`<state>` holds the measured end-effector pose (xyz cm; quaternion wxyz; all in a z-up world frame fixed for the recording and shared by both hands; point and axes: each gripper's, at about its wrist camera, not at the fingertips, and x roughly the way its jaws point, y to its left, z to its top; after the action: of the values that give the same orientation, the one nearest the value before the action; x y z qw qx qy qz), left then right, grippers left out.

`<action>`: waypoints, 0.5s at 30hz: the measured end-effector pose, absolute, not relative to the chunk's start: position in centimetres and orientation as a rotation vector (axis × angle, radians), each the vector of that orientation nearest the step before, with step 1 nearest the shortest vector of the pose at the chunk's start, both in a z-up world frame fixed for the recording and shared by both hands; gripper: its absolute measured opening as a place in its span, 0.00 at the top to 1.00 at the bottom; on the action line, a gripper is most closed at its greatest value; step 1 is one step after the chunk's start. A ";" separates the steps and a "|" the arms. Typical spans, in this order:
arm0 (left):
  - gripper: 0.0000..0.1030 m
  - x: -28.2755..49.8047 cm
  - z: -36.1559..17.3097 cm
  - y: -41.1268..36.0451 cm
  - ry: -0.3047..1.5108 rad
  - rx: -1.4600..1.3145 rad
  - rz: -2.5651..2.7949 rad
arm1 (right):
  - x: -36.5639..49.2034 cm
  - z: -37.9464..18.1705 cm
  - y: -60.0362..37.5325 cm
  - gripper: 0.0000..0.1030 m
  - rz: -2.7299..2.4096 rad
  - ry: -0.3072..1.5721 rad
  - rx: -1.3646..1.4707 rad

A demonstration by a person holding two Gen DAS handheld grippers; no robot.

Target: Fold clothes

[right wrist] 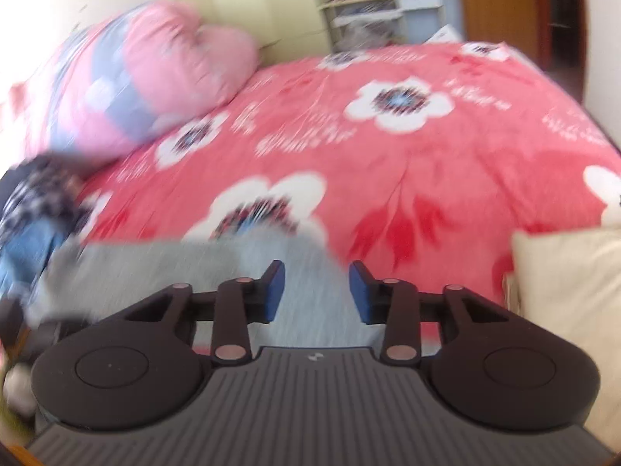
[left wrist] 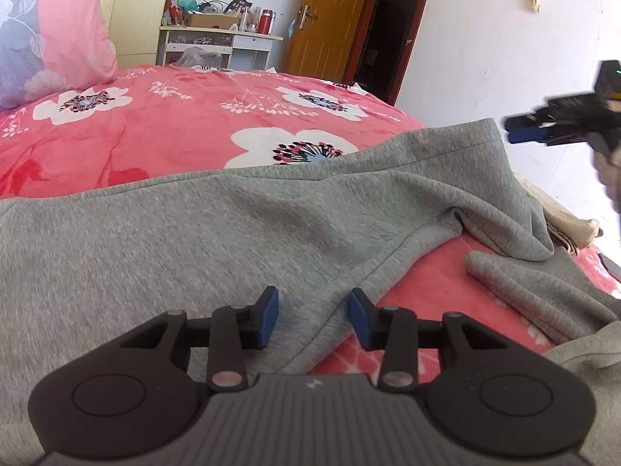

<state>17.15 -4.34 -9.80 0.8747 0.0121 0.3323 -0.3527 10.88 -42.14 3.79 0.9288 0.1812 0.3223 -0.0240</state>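
Left wrist view: the grey sweatshirt [left wrist: 194, 240] lies spread across the red floral bedspread [left wrist: 155, 116], filling the frame from 9 o'clock to 3 o'clock, with a sleeve [left wrist: 535, 291] bunched at 4 o'clock. The left gripper [left wrist: 312, 318] hovers over a seamed edge with jaws wide and nothing between them. The right gripper [left wrist: 524, 128] shows at 2 o'clock, clear of the cloth; in its own view, which is motion-blurred, the right gripper [right wrist: 316, 291] is likewise wide and empty above the garment's edge. Judged handling: a thick, soft knit, limp, moderately heavy, not slippery, not fragile. Recommended hold: seamed edges, hem corners or cuff, where layers are firm. A cream cloth [right wrist: 562, 291] lies at 3 o'clock. No brand, label or legible writing is visible
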 end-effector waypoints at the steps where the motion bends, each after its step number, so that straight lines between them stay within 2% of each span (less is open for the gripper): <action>1: 0.50 17.2 -9.8 -4.4 0.700 0.024 -0.737 | 11.9 3.4 -42.6 0.60 -0.067 0.658 0.408; 6: 0.24 17.2 -10.0 -4.7 0.713 0.041 -0.743 | 12.7 0.7 -43.4 0.59 -0.083 0.644 0.610; 7: 0.11 17.1 -10.0 -4.9 0.715 0.054 -0.740 | 12.6 0.3 -43.3 0.59 -0.081 0.646 0.626; 8: 0.04 17.0 -10.0 -5.1 0.715 0.061 -0.735 | 12.4 -0.1 -43.1 0.58 -0.079 0.648 0.642; 15: 0.01 16.9 -10.4 -5.2 0.720 0.052 -0.721 | 11.6 0.0 -42.1 0.56 -0.076 0.651 0.641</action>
<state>16.94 -5.24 -10.37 0.8727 0.0251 0.3448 -0.3448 11.61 -42.06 -0.04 0.8968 0.3094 0.3141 -0.0365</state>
